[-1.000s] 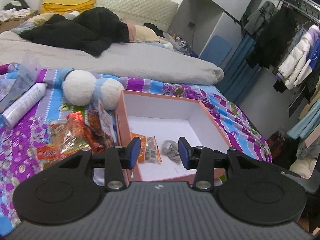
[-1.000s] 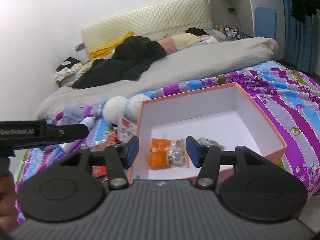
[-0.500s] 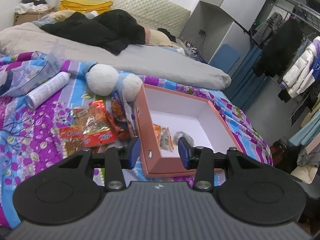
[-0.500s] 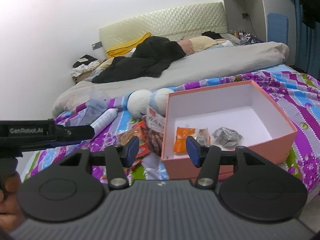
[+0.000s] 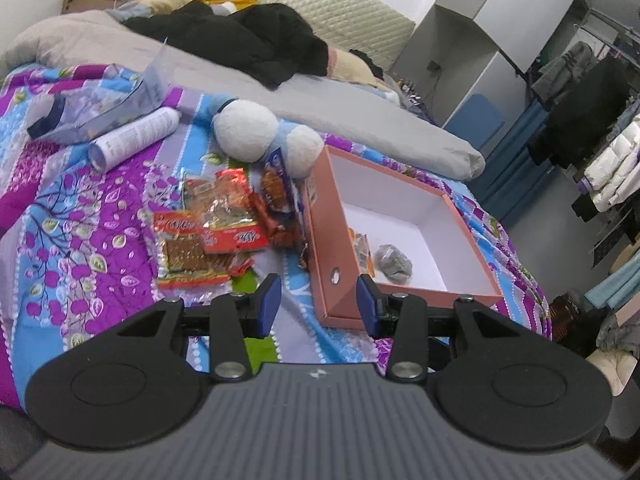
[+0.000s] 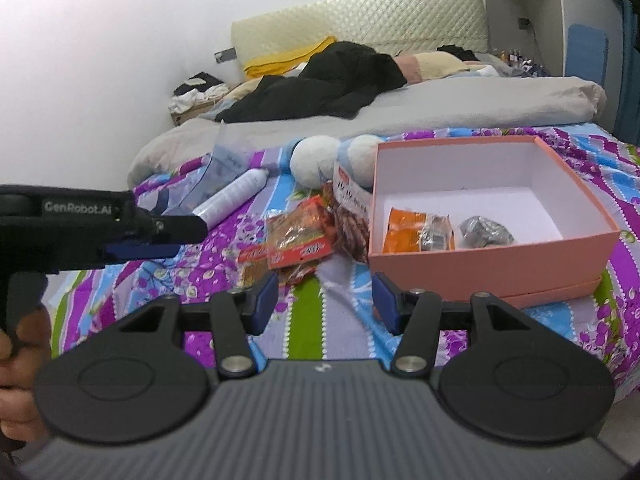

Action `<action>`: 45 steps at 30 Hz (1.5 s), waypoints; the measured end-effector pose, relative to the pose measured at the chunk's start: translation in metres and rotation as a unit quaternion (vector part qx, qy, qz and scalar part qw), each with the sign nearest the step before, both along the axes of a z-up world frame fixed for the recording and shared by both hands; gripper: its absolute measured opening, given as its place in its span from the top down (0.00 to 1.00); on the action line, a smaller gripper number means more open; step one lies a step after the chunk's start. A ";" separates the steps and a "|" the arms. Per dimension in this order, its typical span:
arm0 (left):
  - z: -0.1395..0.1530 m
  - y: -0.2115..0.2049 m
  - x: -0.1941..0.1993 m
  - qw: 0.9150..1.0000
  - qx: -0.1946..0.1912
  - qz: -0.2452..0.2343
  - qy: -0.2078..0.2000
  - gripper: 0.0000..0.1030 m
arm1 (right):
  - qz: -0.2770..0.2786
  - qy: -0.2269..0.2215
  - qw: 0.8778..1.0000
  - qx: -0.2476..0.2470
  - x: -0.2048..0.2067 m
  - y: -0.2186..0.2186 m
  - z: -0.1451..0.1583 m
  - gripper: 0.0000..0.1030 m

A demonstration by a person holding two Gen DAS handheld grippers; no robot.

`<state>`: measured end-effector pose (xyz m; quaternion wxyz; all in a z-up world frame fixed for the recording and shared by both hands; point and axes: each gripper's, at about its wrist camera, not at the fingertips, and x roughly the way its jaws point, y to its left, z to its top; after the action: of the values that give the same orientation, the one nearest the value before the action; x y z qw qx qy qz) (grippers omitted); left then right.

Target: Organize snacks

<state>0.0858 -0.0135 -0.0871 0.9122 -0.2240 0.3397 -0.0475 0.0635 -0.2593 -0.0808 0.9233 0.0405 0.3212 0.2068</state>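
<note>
A pink box (image 5: 472, 248) (image 6: 480, 258) with a white inside stands on the flowered bedspread. In it lie an orange packet (image 6: 404, 228) and a grey foil snack (image 6: 486, 231) (image 5: 394, 262). A pile of red and orange snack packets (image 5: 216, 228) (image 6: 298, 246) lies left of the box. My left gripper (image 5: 318, 304) is open and empty, above the bedspread near the box's front corner; it also shows from the side in the right wrist view (image 6: 168, 236). My right gripper (image 6: 324, 304) is open and empty, in front of the pile and the box.
A white plush toy (image 5: 246, 132) lies behind the packets. A white bottle (image 5: 134, 142) and a clear plastic bag (image 5: 96, 110) lie at the far left. A grey duvet and black clothes (image 5: 256, 40) cover the far bed. A clothes rack (image 5: 592, 92) stands on the right.
Both grippers have pulled back from over the box toward the bed's near edge. The left one has also swung left, so the snack pile is now in front. Both stayed open.
</note>
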 end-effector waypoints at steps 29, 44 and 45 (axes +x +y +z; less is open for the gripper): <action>-0.072 0.051 0.184 0.997 -0.064 0.014 0.047 0.54 | 0.043 0.021 0.997 -0.068 0.115 0.076 -0.045 0.61; -0.114 0.061 0.294 0.995 -0.099 -0.005 0.022 0.55 | 0.028 0.015 0.989 -0.144 0.181 0.121 -0.085 0.67; -0.115 0.061 0.299 0.995 -0.092 -0.002 0.025 0.56 | 0.024 0.014 0.988 -0.155 0.183 0.123 -0.088 0.67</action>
<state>0.3850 0.0471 -0.2025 0.8788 -0.3078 0.3570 -0.0744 0.2461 -0.1362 -0.1690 0.9085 -0.1080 0.3633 0.1757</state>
